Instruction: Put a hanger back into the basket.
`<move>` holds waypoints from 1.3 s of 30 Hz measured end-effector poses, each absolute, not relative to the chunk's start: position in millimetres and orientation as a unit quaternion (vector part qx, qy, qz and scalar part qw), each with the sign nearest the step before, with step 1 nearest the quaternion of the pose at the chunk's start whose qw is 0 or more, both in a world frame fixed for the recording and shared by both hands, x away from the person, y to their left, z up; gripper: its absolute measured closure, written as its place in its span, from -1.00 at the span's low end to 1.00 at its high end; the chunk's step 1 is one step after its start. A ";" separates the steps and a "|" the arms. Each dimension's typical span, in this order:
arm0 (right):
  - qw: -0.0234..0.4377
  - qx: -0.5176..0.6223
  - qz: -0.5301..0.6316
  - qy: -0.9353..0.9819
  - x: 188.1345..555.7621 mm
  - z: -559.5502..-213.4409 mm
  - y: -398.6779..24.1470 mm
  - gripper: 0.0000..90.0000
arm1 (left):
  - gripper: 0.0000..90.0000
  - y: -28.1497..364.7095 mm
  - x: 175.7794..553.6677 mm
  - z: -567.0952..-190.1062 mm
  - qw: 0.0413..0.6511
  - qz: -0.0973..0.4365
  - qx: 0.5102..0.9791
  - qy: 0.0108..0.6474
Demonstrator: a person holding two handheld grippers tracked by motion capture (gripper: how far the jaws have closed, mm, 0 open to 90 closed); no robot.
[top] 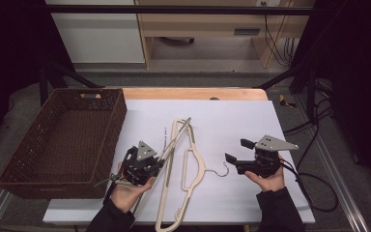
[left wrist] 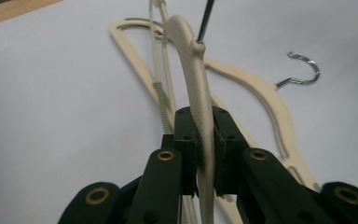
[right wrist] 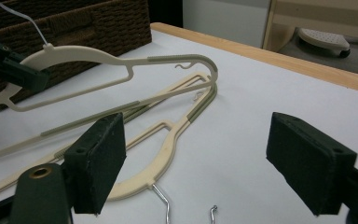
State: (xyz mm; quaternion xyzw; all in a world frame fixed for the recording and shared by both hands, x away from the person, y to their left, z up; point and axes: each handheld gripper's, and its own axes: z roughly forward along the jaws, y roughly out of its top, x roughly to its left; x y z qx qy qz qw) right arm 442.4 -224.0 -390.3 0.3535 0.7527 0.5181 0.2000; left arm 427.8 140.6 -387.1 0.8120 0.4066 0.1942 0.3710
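Observation:
Two beige plastic hangers are on the white sheet. My left gripper (top: pixel 158 164) (left wrist: pixel 204 149) is shut on the neck of one hanger (top: pixel 176 137) (left wrist: pixel 193 79), which is raised and tilted on edge above the sheet. In the right gripper view that held hanger (right wrist: pixel 98 58) hangs at the upper left. The other hanger (top: pixel 193 169) (right wrist: pixel 168 149) lies flat, its metal hook (top: pixel 224 169) (left wrist: pixel 303 70) pointing right. My right gripper (top: pixel 237 150) (right wrist: pixel 205 163) stands open just right of that hook, nothing between its pads (right wrist: pixel 100 156).
A dark brown wicker basket (top: pixel 111 130) (right wrist: pixel 98 18) sits at the left, beside the white sheet (top: pixel 232 121). The table's wooden edge (top: pixel 193 93) runs along the back. Cables (top: pixel 309 188) trail off the right side.

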 end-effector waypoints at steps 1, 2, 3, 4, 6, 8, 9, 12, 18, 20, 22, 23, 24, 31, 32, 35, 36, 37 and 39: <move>0.200 0.355 0.518 0.752 442.3 -390.3 -223.9 -0.58 | 0.84 144.4 429.3 -386.7 0.370 0.195 0.810 0.412; 0.201 0.354 0.518 0.752 442.4 -390.4 -223.9 -0.59 | 0.85 148.0 430.6 -386.5 0.369 0.195 0.806 0.419; 0.200 0.357 0.518 0.751 442.2 -390.3 -223.6 -0.60 | 0.85 151.7 432.1 -386.5 0.369 0.195 0.804 0.424; 0.200 0.357 0.518 0.751 442.2 -390.3 -223.6 -0.60 | 0.86 151.7 432.1 -386.5 0.369 0.195 0.804 0.424; 0.200 0.357 0.518 0.752 442.4 -390.4 -223.6 -0.61 | 0.87 159.1 435.4 -387.2 0.377 0.187 0.796 0.436; 0.199 0.357 0.516 0.753 442.2 -390.5 -223.7 -0.62 | 0.89 165.6 436.8 -386.0 0.377 0.186 0.792 0.442; 0.199 0.356 0.516 0.753 442.2 -390.5 -223.8 -0.62 | 0.89 167.2 436.4 -384.8 0.377 0.189 0.792 0.443; 0.199 0.357 0.517 0.752 442.2 -390.3 -223.7 -0.62 | 0.90 170.8 435.0 -381.0 0.384 0.189 0.788 0.442; 0.201 0.359 0.521 0.748 441.2 -388.5 -225.8 -0.66 | 0.90 178.8 423.1 -360.7 0.420 0.193 0.781 0.419; 0.202 0.361 0.522 0.746 440.9 -388.0 -226.1 -0.69 | 0.90 181.9 418.6 -353.4 0.433 0.192 0.779 0.411; 0.204 0.360 0.524 0.744 441.1 -387.9 -226.5 -0.74 | 0.90 188.1 413.0 -342.8 0.454 0.188 0.775 0.398; 0.204 0.362 0.524 0.743 440.9 -387.8 -226.7 -0.75 | 0.90 190.5 411.4 -338.9 0.456 0.187 0.776 0.393; 0.205 0.362 0.524 0.744 441.0 -387.9 -227.2 -0.77 | 0.90 192.2 409.9 -335.5 0.462 0.189 0.773 0.391; 0.208 0.368 0.529 0.736 439.5 -385.2 -230.7 -0.82 | 0.90 205.6 403.0 -305.2 0.489 0.202 0.765 0.368; 0.210 0.368 0.528 0.735 439.6 -385.1 -230.9 -0.82 | 0.90 206.8 403.0 -300.7 0.488 0.205 0.766 0.365; 0.210 0.367 0.530 0.735 439.5 -384.9 -231.7 -0.83 | 0.90 209.4 404.8 -291.9 0.486 0.209 0.769 0.359; 0.209 0.371 0.530 0.733 439.4 -385.2 -231.5 -0.83 | 0.90 211.5 407.0 -286.8 0.486 0.211 0.770 0.356; 0.209 0.371 0.531 0.733 439.4 -385.2 -231.5 -0.84 | 0.90 215.3 410.7 -280.1 0.487 0.213 0.771 0.350; 0.212 0.369 0.533 0.731 439.4 -385.2 -231.4 -0.86 | 0.90 220.0 414.9 -273.8 0.485 0.211 0.774 0.347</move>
